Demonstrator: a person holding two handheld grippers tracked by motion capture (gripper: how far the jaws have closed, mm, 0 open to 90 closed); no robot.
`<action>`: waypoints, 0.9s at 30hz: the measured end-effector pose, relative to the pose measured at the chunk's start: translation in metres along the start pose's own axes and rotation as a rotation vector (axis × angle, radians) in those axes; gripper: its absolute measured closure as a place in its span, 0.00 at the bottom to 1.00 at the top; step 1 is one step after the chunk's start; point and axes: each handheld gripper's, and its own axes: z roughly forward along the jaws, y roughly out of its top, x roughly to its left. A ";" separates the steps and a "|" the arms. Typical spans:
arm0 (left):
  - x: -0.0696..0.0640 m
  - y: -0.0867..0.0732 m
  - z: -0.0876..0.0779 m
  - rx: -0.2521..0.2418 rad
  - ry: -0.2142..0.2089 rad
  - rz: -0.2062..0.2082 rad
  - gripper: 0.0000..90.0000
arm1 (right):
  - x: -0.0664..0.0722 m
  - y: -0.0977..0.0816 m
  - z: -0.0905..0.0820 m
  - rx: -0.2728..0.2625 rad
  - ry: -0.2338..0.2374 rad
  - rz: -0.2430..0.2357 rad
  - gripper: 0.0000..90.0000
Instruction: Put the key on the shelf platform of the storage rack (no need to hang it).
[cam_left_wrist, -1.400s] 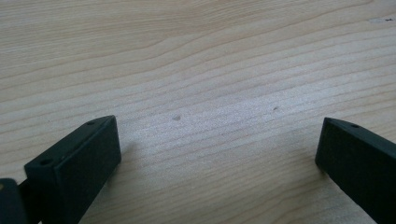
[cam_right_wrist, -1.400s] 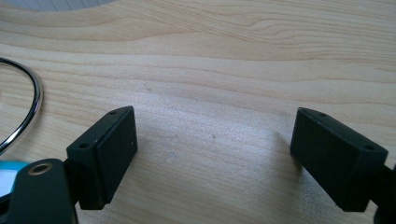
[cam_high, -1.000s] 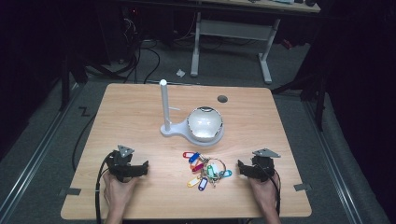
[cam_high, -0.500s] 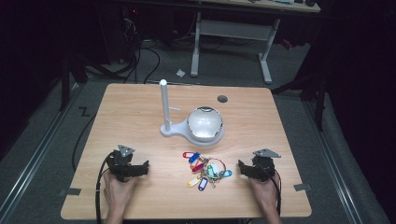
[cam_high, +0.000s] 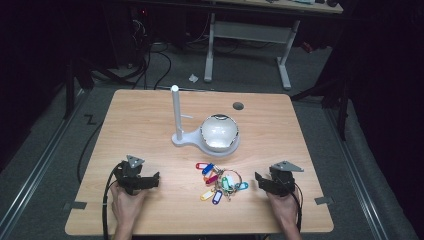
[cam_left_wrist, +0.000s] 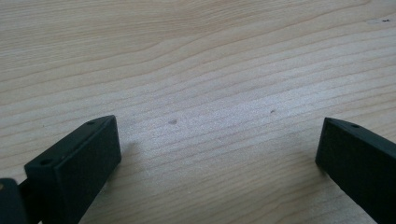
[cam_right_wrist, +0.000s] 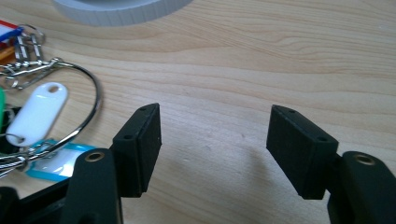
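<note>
The bunch of keys (cam_high: 220, 182) lies flat on the worktop (cam_high: 140, 125), near the front edge, between the two grippers and nearer the right one. It is a thin steel ring (cam_right_wrist: 88, 116) threaded with small split rings and coloured plastic tags: blue, red, yellow and green in the high view, a white tag (cam_right_wrist: 37, 112) and a pale blue one up close. The tags are smooth, rounded slabs; the wire is slick and lies almost flush with the wood.

The right gripper (cam_right_wrist: 212, 140) rests just beside the bunch, its fingers (cam_right_wrist: 140, 144) spread wide with bare wood between them. The step in hand looks like the first reach for the keys. To do it well, I would turn this gripper toward the ring's near arc and close across a tag or the wire where it lifts off the surface (a flat wire is easy to skate over). Come in low, and expect the tags to swing once lifted.

The left gripper (cam_left_wrist: 219, 149) sits well apart to the left, its fingers likewise spread over plain wood grain.

Behind the keys stands a white stand (cam_high: 176, 116), an upright post with a short peg, beside a glossy white bowl (cam_high: 219, 133); the peg seems a likely hanging place.
</note>
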 end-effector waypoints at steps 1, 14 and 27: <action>0.000 0.000 0.000 0.000 0.000 0.001 0.00 | 0.001 0.001 -0.001 -0.002 0.009 -0.003 0.41; 0.000 0.000 0.000 0.001 0.000 0.000 0.00 | 0.040 0.016 -0.006 -0.017 0.155 -0.108 0.43; 0.000 0.000 0.000 0.000 0.000 0.000 0.00 | 0.079 0.023 -0.002 0.005 0.281 -0.202 0.43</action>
